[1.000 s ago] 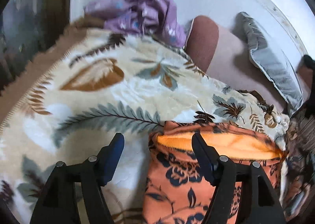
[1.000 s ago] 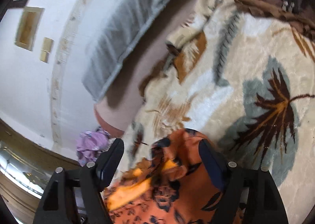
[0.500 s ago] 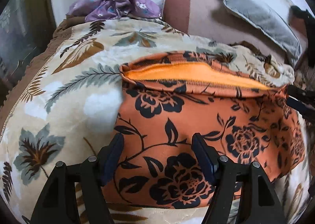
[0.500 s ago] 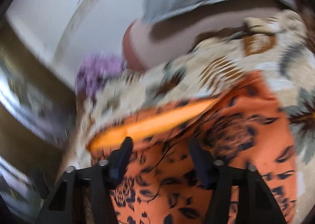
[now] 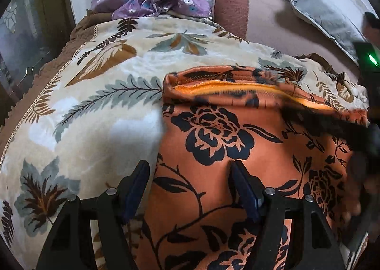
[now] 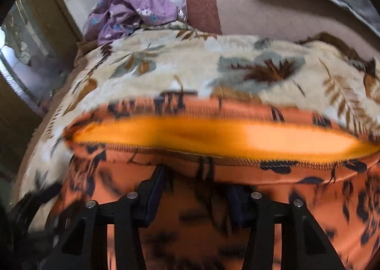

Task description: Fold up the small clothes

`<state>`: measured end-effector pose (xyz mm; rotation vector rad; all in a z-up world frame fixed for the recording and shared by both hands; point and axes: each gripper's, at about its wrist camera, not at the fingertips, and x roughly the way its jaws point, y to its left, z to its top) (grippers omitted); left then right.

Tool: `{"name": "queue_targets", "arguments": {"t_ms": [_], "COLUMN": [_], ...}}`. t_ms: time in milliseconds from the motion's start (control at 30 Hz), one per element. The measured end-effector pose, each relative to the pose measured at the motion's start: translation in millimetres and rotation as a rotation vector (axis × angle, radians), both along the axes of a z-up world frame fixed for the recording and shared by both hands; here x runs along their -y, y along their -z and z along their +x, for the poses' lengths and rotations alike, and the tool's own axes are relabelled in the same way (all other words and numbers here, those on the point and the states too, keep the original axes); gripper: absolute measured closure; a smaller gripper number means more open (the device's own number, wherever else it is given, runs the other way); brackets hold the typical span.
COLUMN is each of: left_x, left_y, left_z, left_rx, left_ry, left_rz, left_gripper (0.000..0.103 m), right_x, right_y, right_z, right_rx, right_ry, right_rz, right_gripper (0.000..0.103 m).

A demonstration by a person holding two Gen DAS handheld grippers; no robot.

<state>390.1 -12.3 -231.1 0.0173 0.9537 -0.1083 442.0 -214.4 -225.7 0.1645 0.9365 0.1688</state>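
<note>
Leaf-print blanket point(image 5: 99, 113), orange floral garment point(image 5: 213, 141) spread flat

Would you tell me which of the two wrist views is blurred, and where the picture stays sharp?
Left wrist view: mostly sharp, the orange floral garment and leaf-print blanket crisp; only the right gripper smears across the right edge. Right wrist view: motion blur throughout, the garment's orange opening streaked sideways; the purple cloth is soft too. Both bend outward like fisheye.
</note>
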Motion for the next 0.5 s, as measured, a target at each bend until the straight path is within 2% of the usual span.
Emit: {"name": "queue_targets", "arguments": {"t_ms": [67, 133, 233, 267, 400, 500], "left_x": [1, 2, 0, -3, -20, -25], "left_y": [0, 0, -3, -5, -11, -8], "left_z": [1, 1, -1, -1, 1, -7], "left_rx": [-0.006, -0.012, -0.002, 0.005, 0.026, -0.004], "left_ry": [0.005, 0.019, 0.022, 0.013, -0.071, -0.077], "left_rz": [-0.001, -0.009, -0.001, -0.002, -0.005, -0.011], "left_gripper": [0.031, 0.031, 0.031, 0.031, 0.031, 0.031], "right_x": [6, 25, 66, 75, 119, 152], "right_y": [-4, -15, -29, -33, -49, -53], "right_z": [15, 20, 8, 3, -50, -96], "right_rx": [0.029, 0.102, 0.14, 0.14, 0.137, 0.111], "right_ry": [0.064, 0.18, 0.32, 0.33, 0.345, 0.367], "right_rz": [0.029, 0.067, 0.157, 0.179, 0.159, 0.224], "right_gripper": [0.051, 0.05, 0.05, 0.05, 0.05, 0.049]}}
